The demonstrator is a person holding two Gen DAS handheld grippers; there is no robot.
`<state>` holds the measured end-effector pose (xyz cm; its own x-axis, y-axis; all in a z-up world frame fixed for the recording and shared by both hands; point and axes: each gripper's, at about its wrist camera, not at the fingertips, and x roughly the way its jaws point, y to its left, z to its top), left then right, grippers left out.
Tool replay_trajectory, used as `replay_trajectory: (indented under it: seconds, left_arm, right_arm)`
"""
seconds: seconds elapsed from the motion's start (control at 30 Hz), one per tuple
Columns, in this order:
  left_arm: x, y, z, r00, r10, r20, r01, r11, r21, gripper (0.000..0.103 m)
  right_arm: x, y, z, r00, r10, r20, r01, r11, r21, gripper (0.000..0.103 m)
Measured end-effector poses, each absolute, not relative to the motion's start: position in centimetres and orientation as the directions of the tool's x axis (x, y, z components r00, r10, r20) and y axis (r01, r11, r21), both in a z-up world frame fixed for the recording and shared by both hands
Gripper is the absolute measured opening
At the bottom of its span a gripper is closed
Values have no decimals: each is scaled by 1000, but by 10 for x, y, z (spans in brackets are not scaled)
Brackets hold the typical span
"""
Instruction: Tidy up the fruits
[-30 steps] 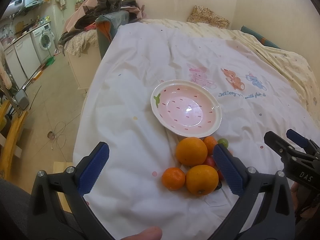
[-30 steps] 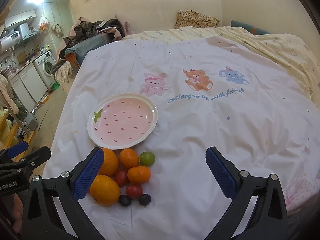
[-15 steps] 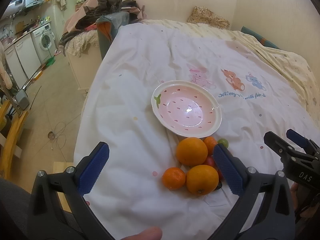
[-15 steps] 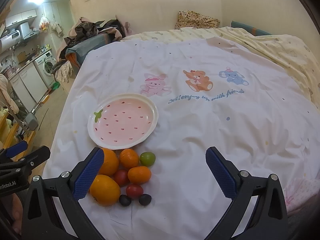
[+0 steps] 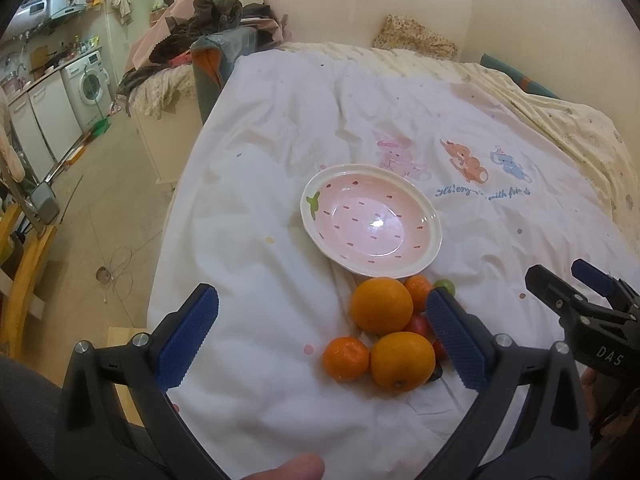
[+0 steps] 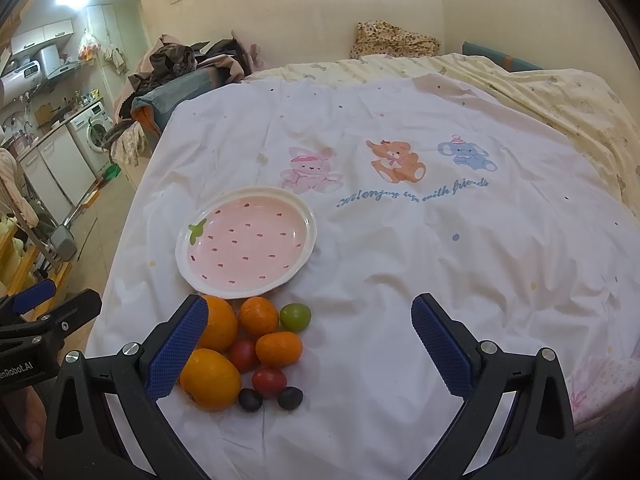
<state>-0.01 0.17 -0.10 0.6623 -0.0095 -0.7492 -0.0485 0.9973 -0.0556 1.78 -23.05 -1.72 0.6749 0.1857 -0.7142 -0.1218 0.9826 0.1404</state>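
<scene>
A pink strawberry-patterned plate [image 5: 430, 224] [image 6: 188, 264] lies on the white bed sheet with nothing in it. Just below it is a pile of fruit: two large oranges [image 5: 381, 305] [image 6: 210, 378], smaller tangerines [image 5: 345, 358] [image 6: 279, 349], a green fruit [image 6: 295, 317], red ones [image 6: 269, 381] and two dark plums [image 6: 290, 397]. My left gripper [image 5: 320, 336] stands open above the sheet, the fruit near its right finger. My right gripper [image 6: 308, 344] is open too, with the pile by its left finger. Neither holds anything.
The bed's left edge drops to a tiled floor [image 5: 100, 184] with a washing machine [image 5: 90, 82] and cabinets. A heap of clothes [image 6: 180, 64] lies at the head of the bed. A yellow blanket [image 6: 560, 92] covers the right side.
</scene>
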Motion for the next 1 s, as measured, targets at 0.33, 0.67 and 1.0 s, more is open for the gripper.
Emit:
replay_trajectory:
  seconds: [0.33, 0.67, 1.0]
  left_arm:
    - [1, 0, -2, 660, -9, -751, -55, 997, -60, 102]
    - [2, 1, -5, 651, -10, -759, -58, 996, -63, 103]
    - [6, 10, -10, 617, 18, -787, -99, 994, -55, 103]
  right_arm:
    - [17, -228, -17, 672, 188, -716, -125, 982, 141, 103]
    - [17, -227, -21, 667, 190, -720, -125, 982, 143, 103]
    - [26, -240, -26, 610, 252, -751, -123, 967, 225, 103]
